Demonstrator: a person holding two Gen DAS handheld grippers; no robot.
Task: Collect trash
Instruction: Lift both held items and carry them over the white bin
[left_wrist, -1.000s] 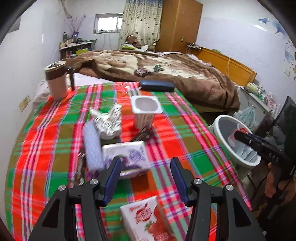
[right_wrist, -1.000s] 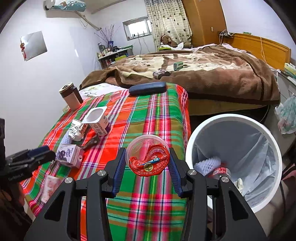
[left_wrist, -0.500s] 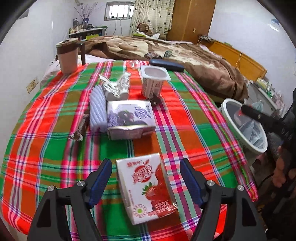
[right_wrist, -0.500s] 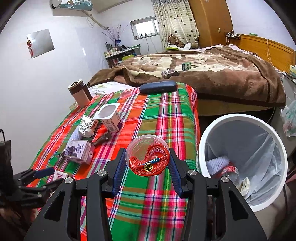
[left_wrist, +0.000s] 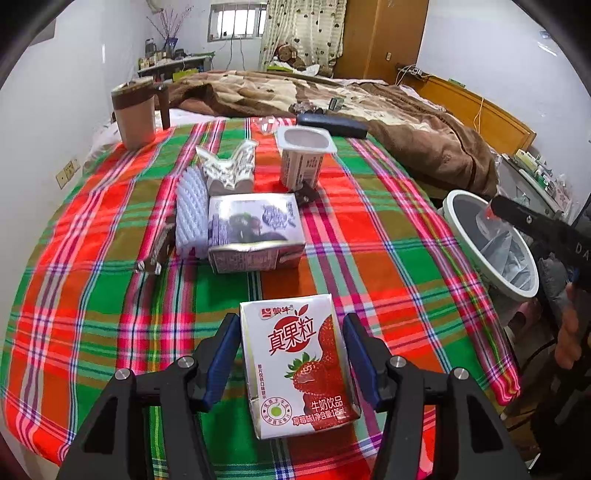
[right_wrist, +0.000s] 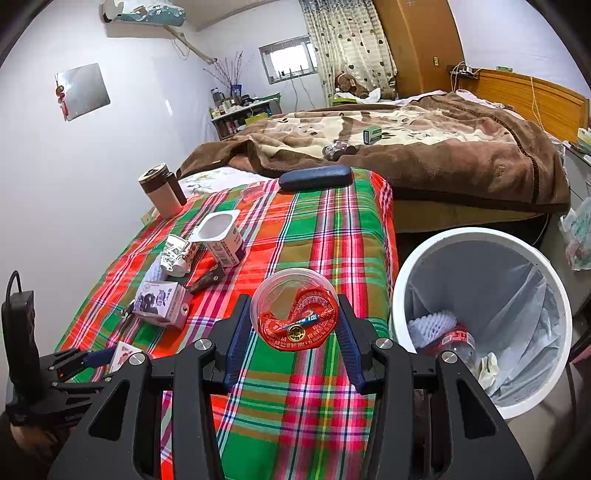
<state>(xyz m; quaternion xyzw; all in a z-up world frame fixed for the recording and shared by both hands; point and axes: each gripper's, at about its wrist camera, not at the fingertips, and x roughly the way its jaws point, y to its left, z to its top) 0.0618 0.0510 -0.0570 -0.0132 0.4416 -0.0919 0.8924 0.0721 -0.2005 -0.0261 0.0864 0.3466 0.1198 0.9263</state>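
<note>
A strawberry milk carton (left_wrist: 299, 365) lies flat on the plaid tablecloth (left_wrist: 92, 295) near its front edge. My left gripper (left_wrist: 291, 332) straddles it, jaws closing, with the blue pads close beside its two long sides and a thin gap still showing. My right gripper (right_wrist: 295, 317) is shut on a clear plastic cup (right_wrist: 293, 310) with a crumpled red foil lid inside, held above the table's right edge. Just right of it stands a white bin (right_wrist: 480, 236) lined with a bag.
Further back on the cloth lie a purple carton (left_wrist: 255, 229), a white foam net (left_wrist: 190, 218), a crumpled silver pack (left_wrist: 229, 170), an empty yoghurt cup (left_wrist: 303, 155), a brown mug (left_wrist: 135, 110) and a dark case (left_wrist: 332, 125). A bed stands behind.
My left gripper moved down and back from the purple carton to the strawberry carton, opened wide, then narrowed around it. The right gripper kept the cup and barely moved.
</note>
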